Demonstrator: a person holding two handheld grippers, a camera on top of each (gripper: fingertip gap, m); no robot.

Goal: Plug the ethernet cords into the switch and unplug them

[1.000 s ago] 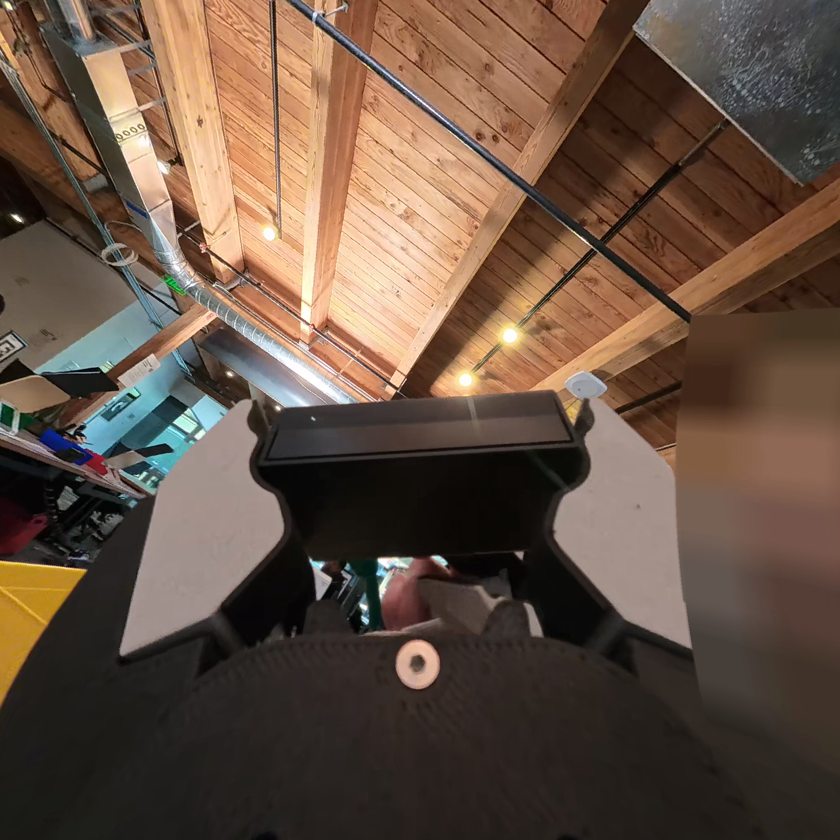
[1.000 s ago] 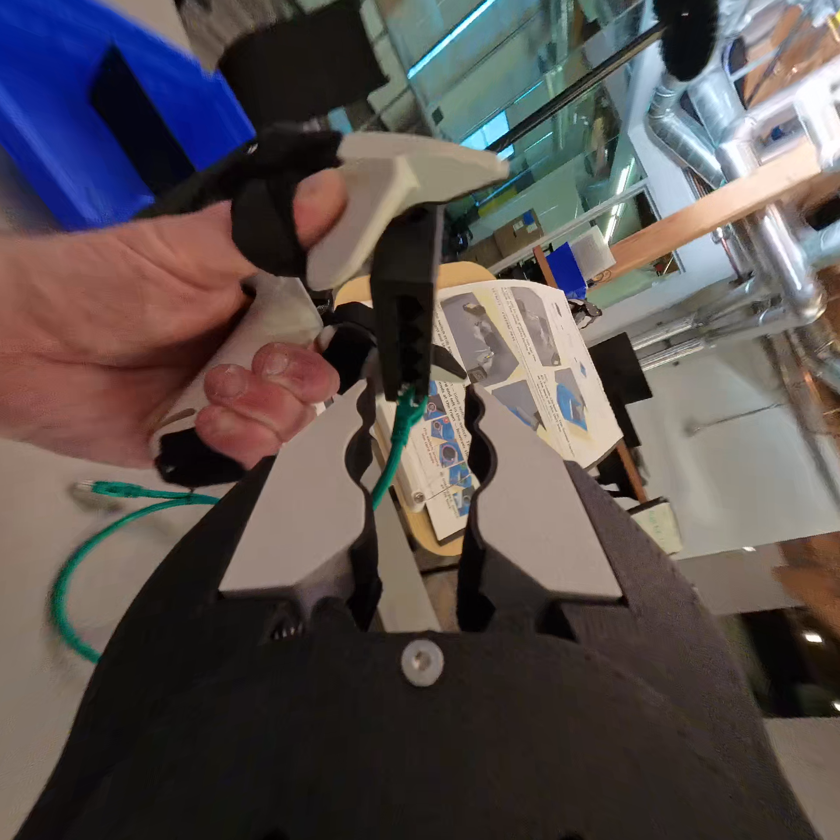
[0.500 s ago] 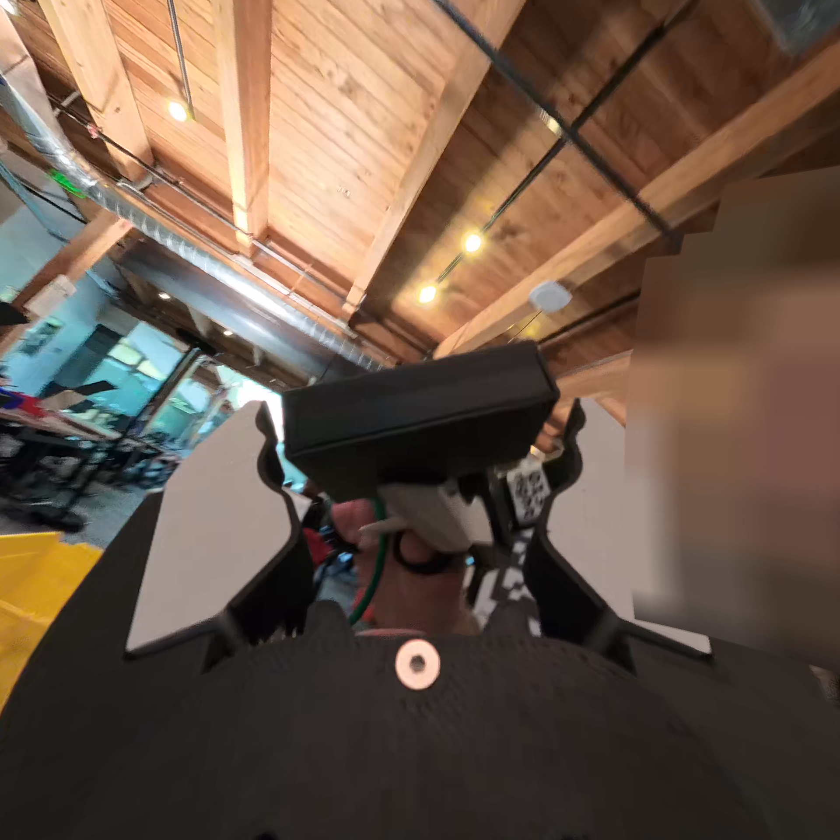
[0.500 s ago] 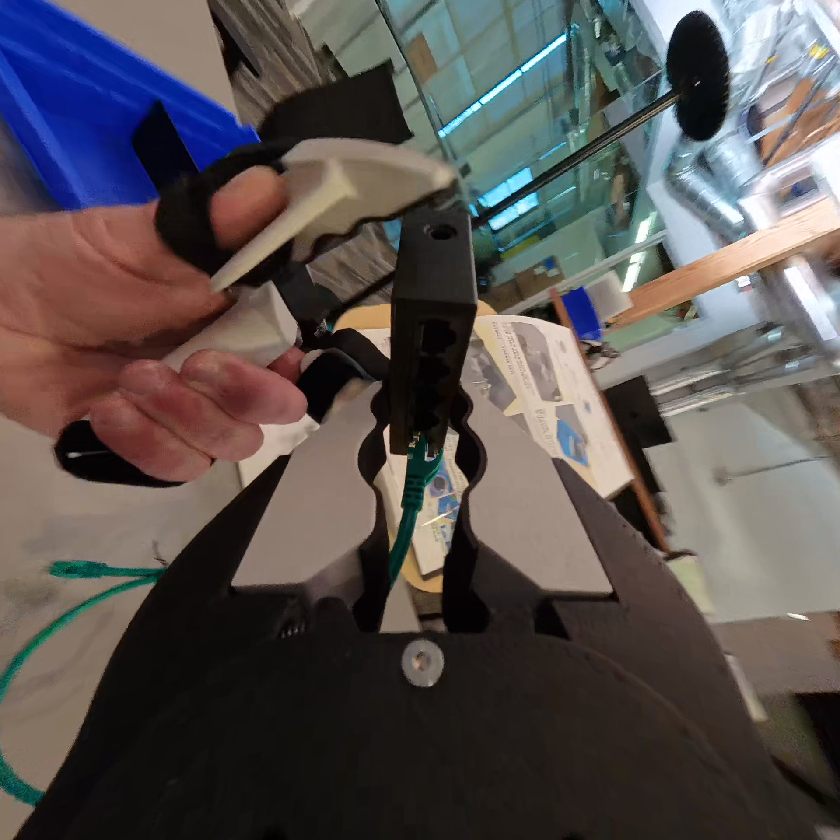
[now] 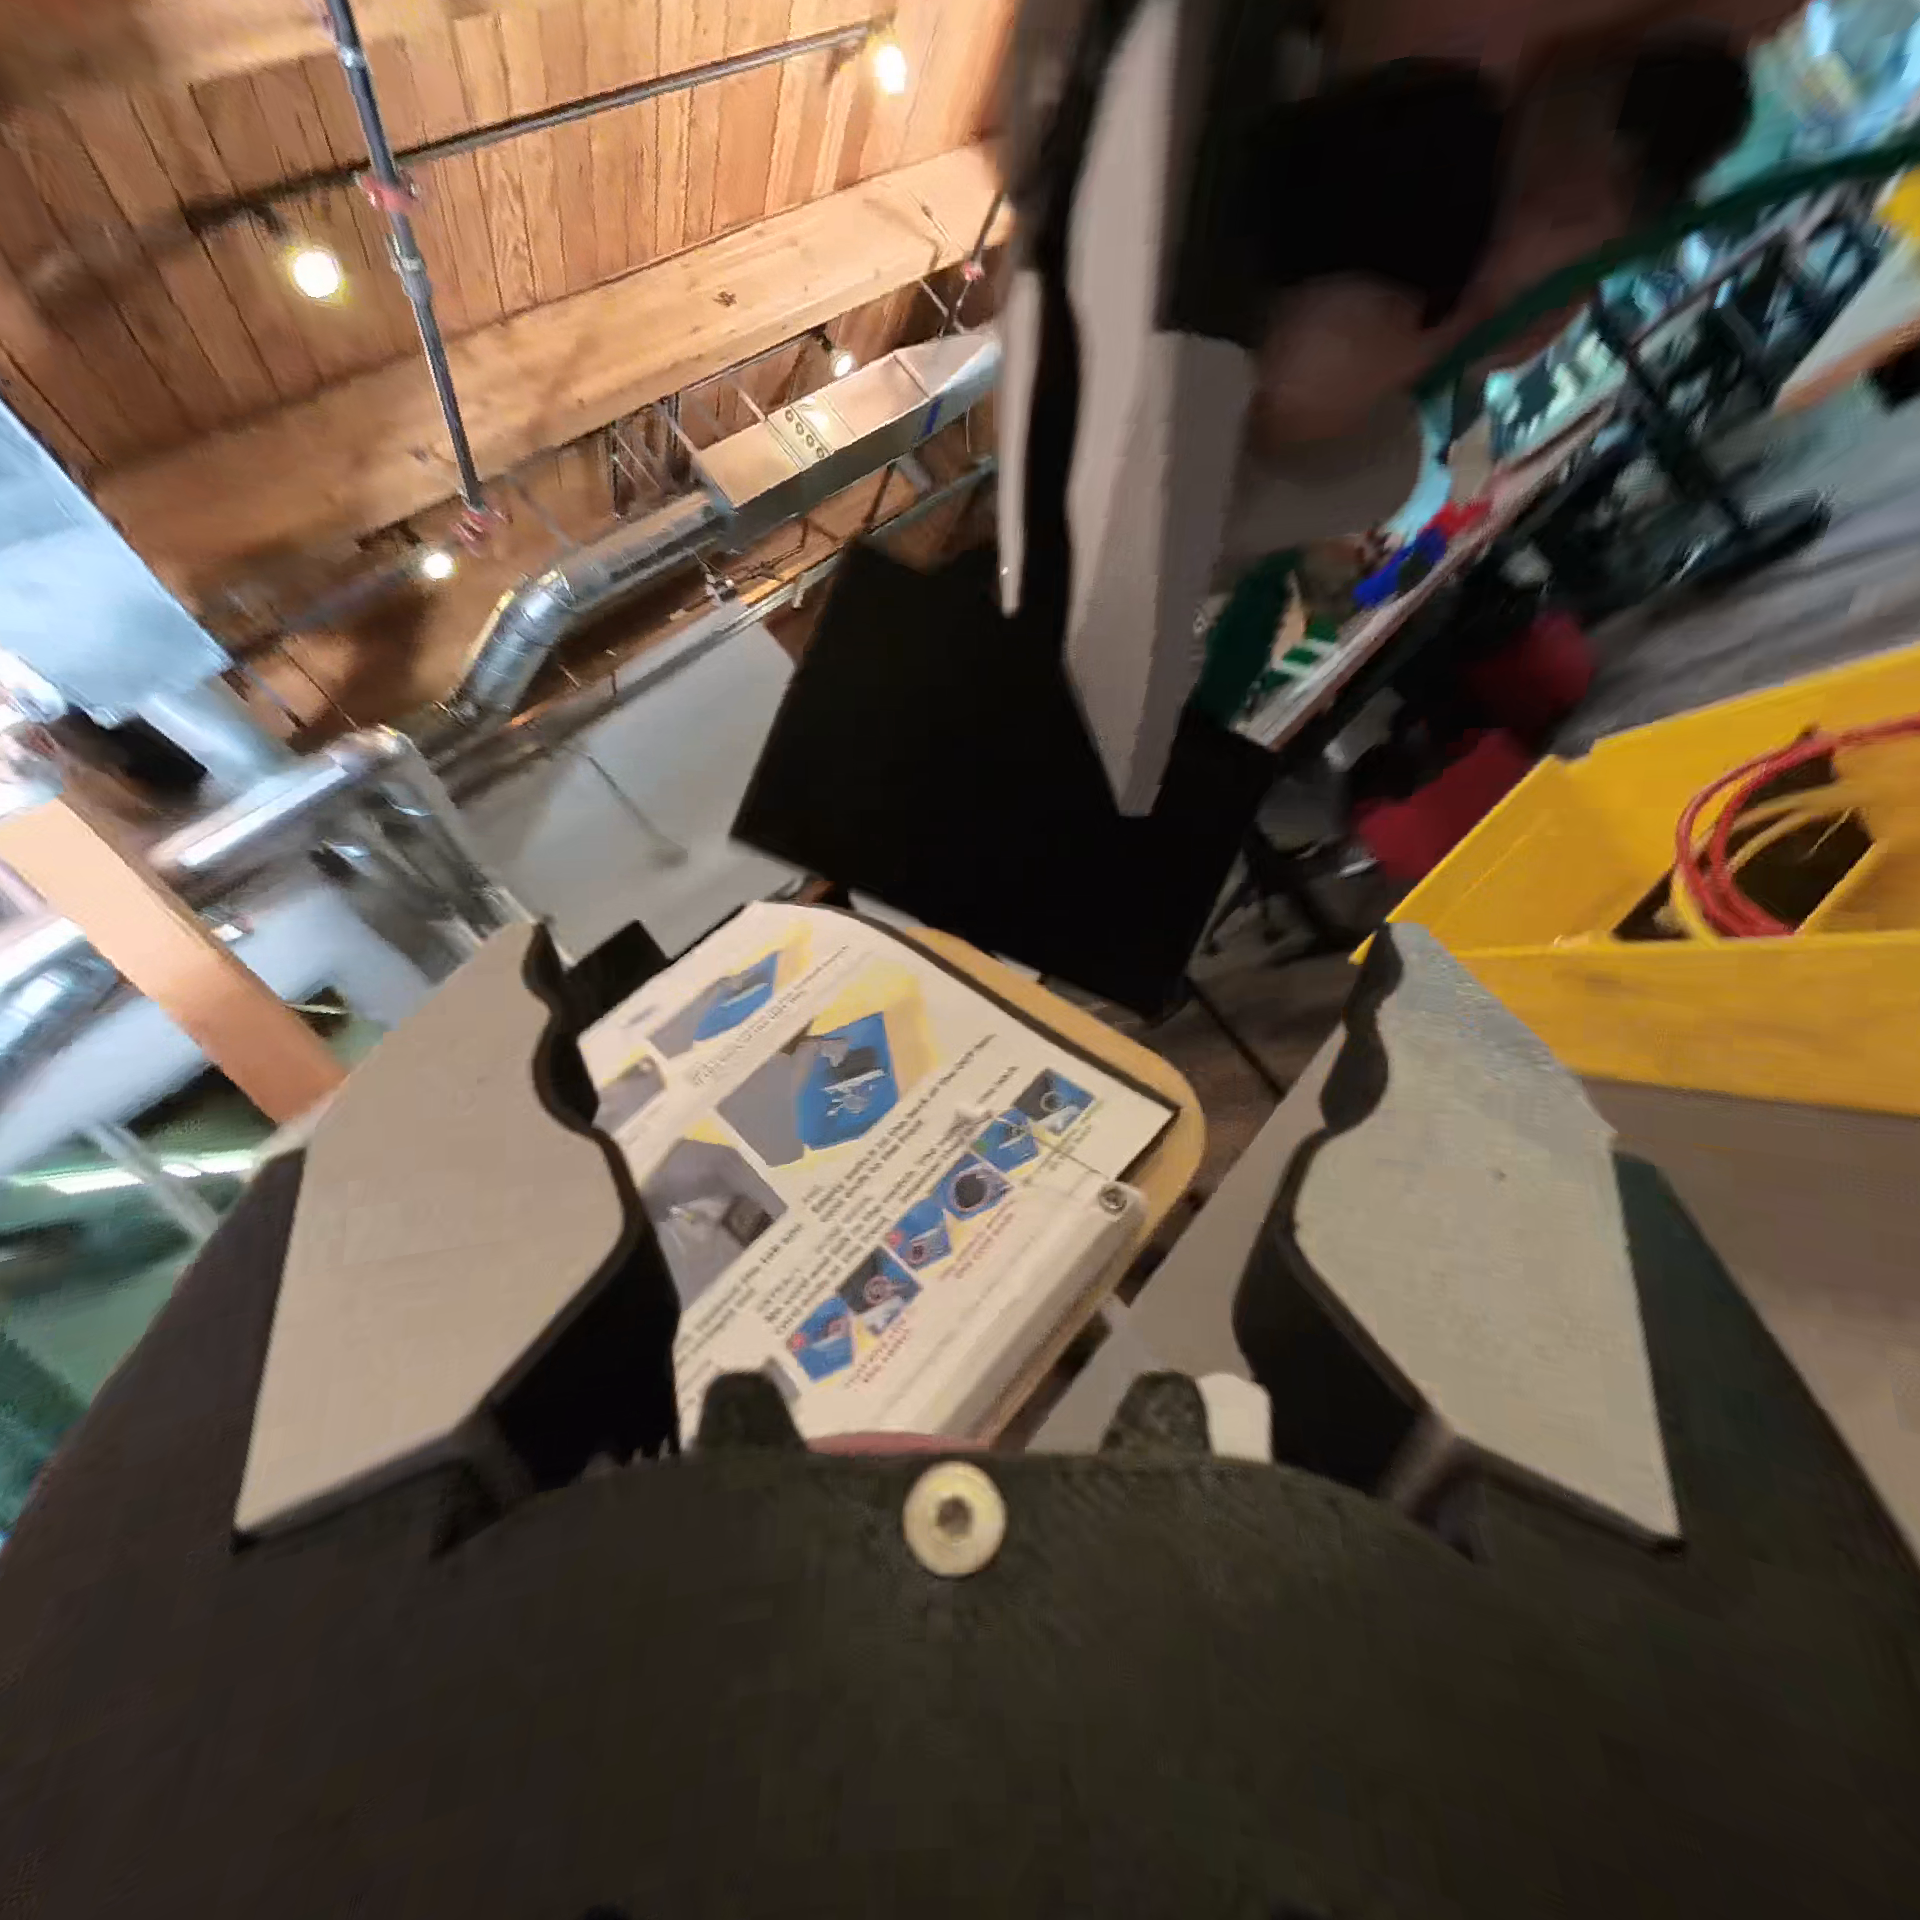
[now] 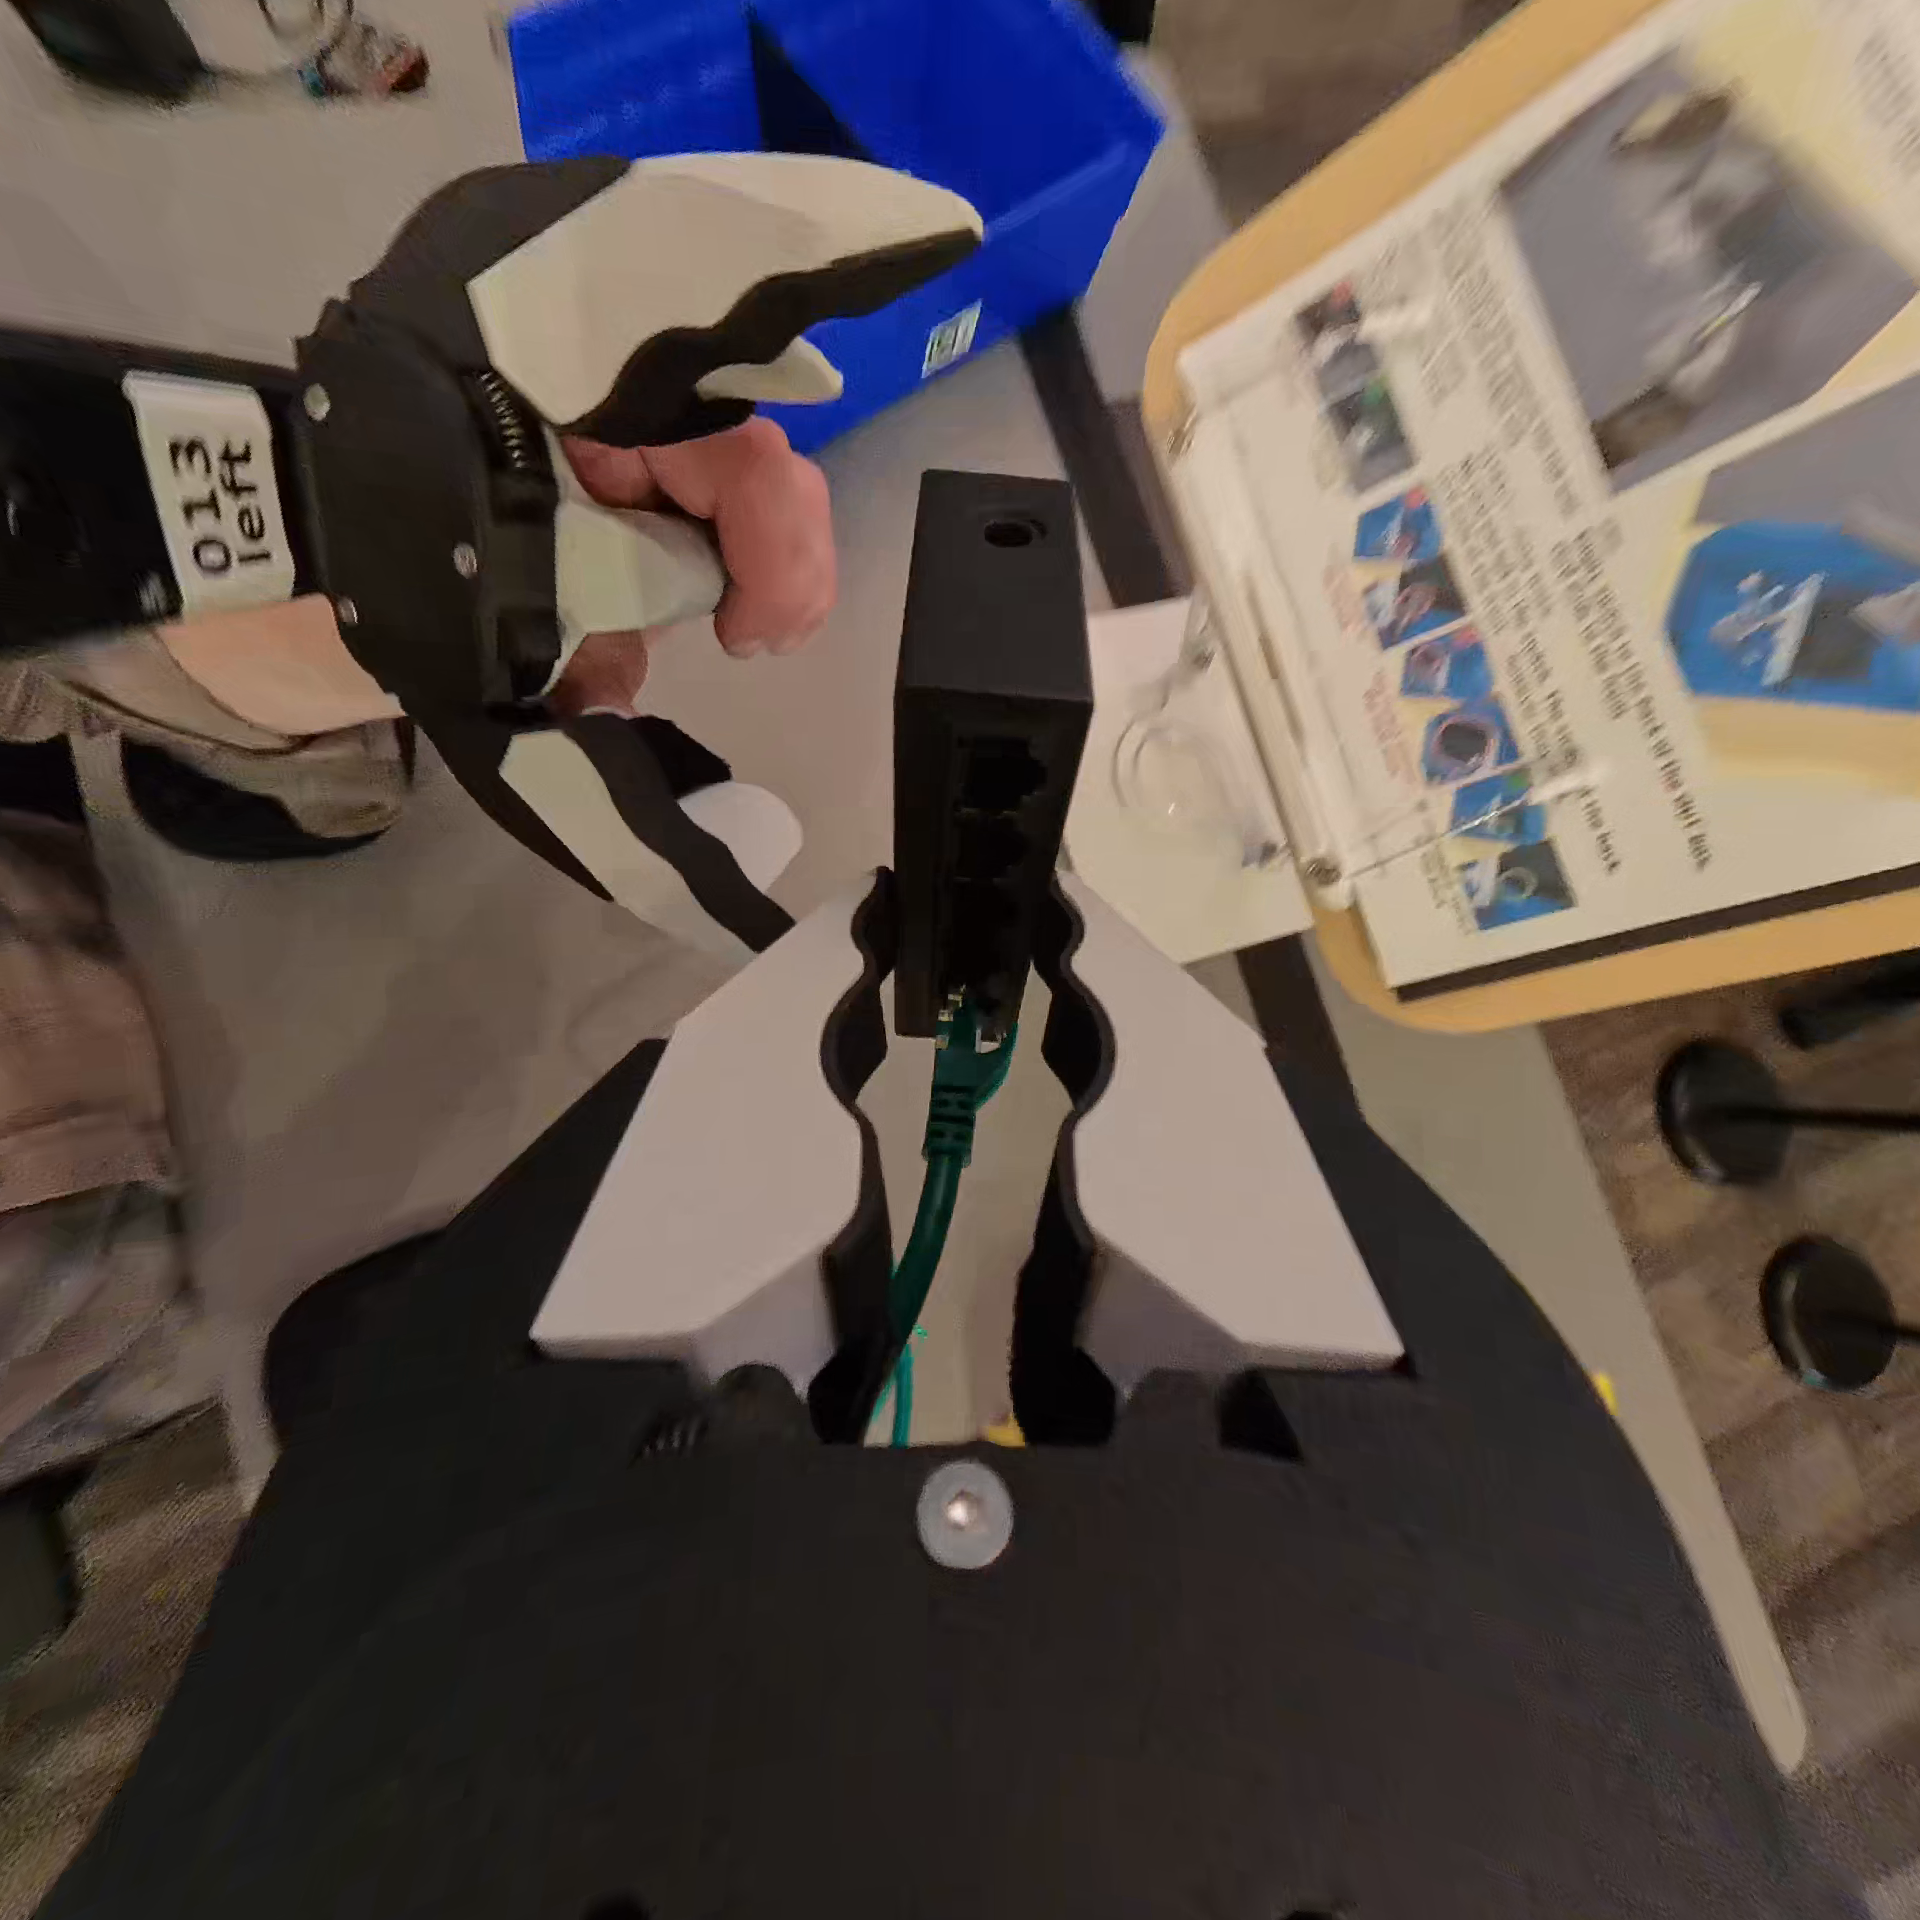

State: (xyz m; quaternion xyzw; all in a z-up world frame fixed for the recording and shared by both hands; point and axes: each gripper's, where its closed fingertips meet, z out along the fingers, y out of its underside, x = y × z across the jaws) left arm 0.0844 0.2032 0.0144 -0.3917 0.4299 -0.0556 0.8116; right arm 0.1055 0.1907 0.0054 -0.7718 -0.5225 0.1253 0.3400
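Observation:
In the right wrist view my right gripper [image 6: 971,904] is shut on the lower end of the black switch [image 6: 987,623], which stands upright between its fingers. A green ethernet cord [image 6: 951,1101] is plugged into the switch's lowest port and runs back between the fingers. The ports above it are empty. My left gripper [image 5: 961,956] is open and empty. Its fingers [image 6: 727,239] also show spread wide, held by a hand, left of the switch and apart from it. The green cord [image 5: 1662,229] shows blurred at the top right of the left wrist view.
A wooden board with a printed instruction sheet [image 6: 1558,520] lies right of the switch and shows ahead in the left wrist view [image 5: 883,1143]. A blue bin [image 6: 831,125] stands behind. A yellow bin [image 5: 1662,935] holds a red cable [image 5: 1766,831]. Chair bases [image 6: 1818,1309] stand on the floor.
My left gripper let go of the switch, opened wide and swung away to the left. My right gripper closed on the switch and now holds it alone, the cord still plugged in.

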